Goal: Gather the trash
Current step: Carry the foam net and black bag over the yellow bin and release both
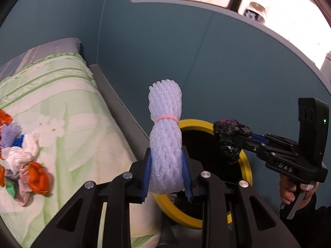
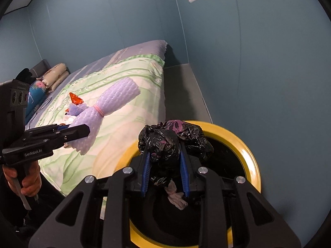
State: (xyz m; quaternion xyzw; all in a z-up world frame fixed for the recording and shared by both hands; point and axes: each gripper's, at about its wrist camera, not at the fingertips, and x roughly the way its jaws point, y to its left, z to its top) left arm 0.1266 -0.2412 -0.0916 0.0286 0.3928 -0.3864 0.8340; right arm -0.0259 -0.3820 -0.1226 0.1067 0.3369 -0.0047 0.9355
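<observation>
Trash [image 1: 165, 136]: seemingly lavender foam netting, pink-banded.

Both cameras sit just behind their own fingers, looking forward and slightly down. The left view faces the blue wall [image 1: 206, 62] – the bed [image 1: 62, 103] lies to its left, the yellow-rimmed bin [image 1: 247, 165] close ahead. The right view hangs above the same bin [image 2: 248, 150], facing along the bed [image 2: 128, 86]. Each shows the other gripper – left [image 2: 86, 131], right [image 1: 238, 139].
</observation>
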